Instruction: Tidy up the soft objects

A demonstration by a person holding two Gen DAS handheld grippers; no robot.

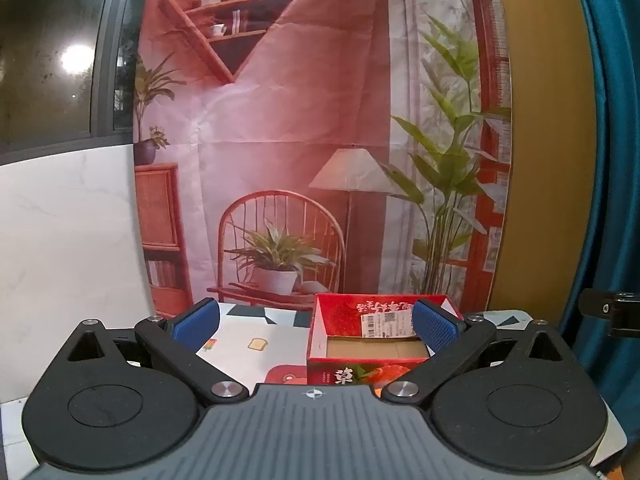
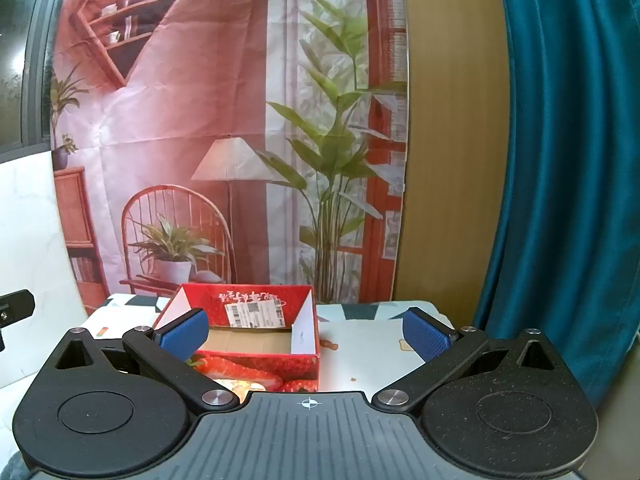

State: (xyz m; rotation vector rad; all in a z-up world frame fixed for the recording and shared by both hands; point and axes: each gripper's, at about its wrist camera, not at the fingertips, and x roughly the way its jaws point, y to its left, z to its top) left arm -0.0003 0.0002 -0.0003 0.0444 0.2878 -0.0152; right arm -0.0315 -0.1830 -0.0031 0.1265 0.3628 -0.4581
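Note:
An open red cardboard box (image 1: 344, 314) printed with strawberries stands on the patterned tablecloth, its brown floor bare and a white label on its far inner wall. My left gripper (image 1: 316, 326) hovers open before it, the right blue pad (image 1: 436, 326) over the box's right side. In the right wrist view the same box (image 2: 292, 300) sits left of centre. My right gripper (image 2: 306, 334) is open too, nothing between its pads, the left pad (image 2: 184, 332) over the box's near left corner. A red flat item with a cartoon face (image 1: 284, 374) lies left of the box, half hidden by the gripper body.
The tablecloth (image 2: 360, 356) extends right of the box, with a small brown bit (image 2: 330, 345) and a crumb (image 2: 354, 379) on it. A printed room backdrop (image 1: 280, 160) hangs behind the table, a blue curtain (image 2: 560, 160) at the right. A grey fuzzy patch (image 2: 14, 468) shows bottom left.

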